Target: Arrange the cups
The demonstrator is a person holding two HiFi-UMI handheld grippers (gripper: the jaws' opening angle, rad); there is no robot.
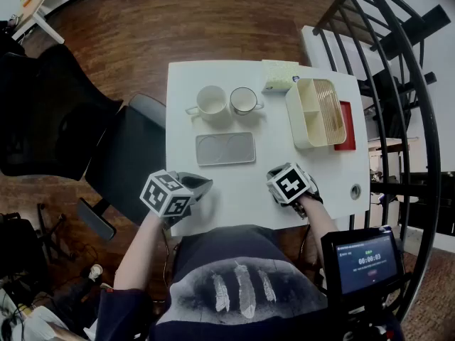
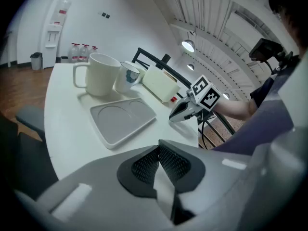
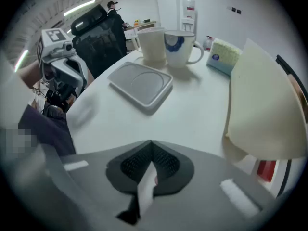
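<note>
White table (image 1: pixel 234 190) | wooden floor (image 1: pixel 178 20) | dark chair (image 1: pixel 128 155) | left gripper (image 2: pixel 158 150), right gripper (image 3: pixel 150 150): jaws clenched, empty

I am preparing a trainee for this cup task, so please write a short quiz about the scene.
1. True or false: a cup stands on the grey tray.
2. How many cups stand on the white table?
3. The fingers of the left gripper and the right gripper are: A) open; B) shut and empty; C) shut on a cup.
Key: 1 false; 2 two, the plain cup and the blue-marked cup; 3 B.
</note>
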